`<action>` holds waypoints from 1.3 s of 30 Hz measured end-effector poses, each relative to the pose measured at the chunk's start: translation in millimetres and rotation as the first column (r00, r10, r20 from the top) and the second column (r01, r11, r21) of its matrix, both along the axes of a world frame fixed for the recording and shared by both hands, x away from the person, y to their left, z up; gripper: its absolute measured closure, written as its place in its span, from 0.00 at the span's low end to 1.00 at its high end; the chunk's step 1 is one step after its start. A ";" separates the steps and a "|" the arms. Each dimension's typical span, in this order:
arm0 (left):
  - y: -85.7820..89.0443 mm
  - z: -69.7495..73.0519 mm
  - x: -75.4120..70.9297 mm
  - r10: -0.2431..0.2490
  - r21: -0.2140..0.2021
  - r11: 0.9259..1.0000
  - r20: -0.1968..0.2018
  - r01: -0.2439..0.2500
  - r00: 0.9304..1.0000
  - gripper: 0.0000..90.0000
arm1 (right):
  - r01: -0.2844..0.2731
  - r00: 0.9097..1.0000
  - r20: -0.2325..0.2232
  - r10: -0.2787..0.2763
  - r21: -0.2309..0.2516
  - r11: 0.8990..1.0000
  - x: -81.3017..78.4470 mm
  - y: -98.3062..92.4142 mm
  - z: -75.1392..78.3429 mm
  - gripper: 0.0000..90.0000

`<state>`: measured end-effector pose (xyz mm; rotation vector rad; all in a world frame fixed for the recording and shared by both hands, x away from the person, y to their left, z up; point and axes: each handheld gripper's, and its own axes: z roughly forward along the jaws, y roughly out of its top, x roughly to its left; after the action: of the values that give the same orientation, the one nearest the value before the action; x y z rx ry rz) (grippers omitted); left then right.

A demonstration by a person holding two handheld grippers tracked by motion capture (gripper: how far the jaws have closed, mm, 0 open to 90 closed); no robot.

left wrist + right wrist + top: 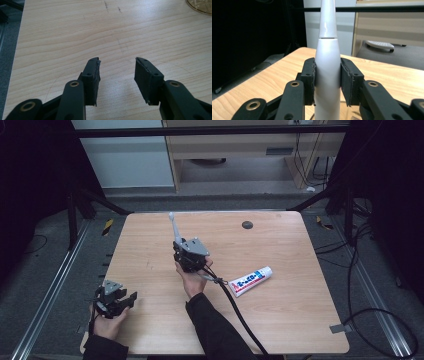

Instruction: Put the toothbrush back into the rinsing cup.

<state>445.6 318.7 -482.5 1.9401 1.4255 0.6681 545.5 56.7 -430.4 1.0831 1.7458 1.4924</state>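
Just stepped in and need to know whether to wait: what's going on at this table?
A person is working with a hand-held gripper in each hand. The right hand-held gripper is clamped on a white electric toothbrush, holding it upright over the middle of the wooden table. The left hand-held gripper rests open and empty near the table's front left corner. A toothpaste tube lies flat to the right, untouched.

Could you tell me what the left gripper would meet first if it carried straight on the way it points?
Probably just the bare wooden table; the left gripper angles down at it with open, empty jaws.
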 end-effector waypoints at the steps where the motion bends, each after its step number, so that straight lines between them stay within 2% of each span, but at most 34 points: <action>1: -0.1 0.1 0.0 0.000 0.000 1.000 0.000 0.000 1.000 0.60 | 0.000 1.000 -0.005 0.000 -0.003 1.000 -0.3 -0.7 -0.6 0.74; 17: -0.6 -0.1 0.2 -0.001 0.001 1.000 -0.002 0.001 1.000 0.60 | -0.021 0.998 -0.067 0.018 -0.042 0.999 -5.7 -6.7 -12.9 0.74; 24: -0.6 -0.1 0.3 0.000 0.002 1.000 -0.002 0.000 1.000 0.60 | -0.032 0.998 -0.063 0.028 -0.054 0.998 -7.9 -6.3 -14.3 0.73; 31: -0.8 -0.2 0.4 0.000 0.003 1.000 -0.003 0.000 1.000 0.60 | -0.038 0.998 -0.042 0.035 -0.058 0.998 -11.4 -6.7 -8.6 0.66; 39: -0.5 -0.4 0.5 0.001 0.002 1.000 -0.004 -0.001 1.000 0.60 | -0.059 0.996 -0.072 0.053 -0.078 0.995 -12.2 -7.0 -10.7 0.54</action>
<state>446.2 318.2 -482.8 1.9439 1.4283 0.6670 533.3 49.7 -441.1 1.0657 1.8821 1.4204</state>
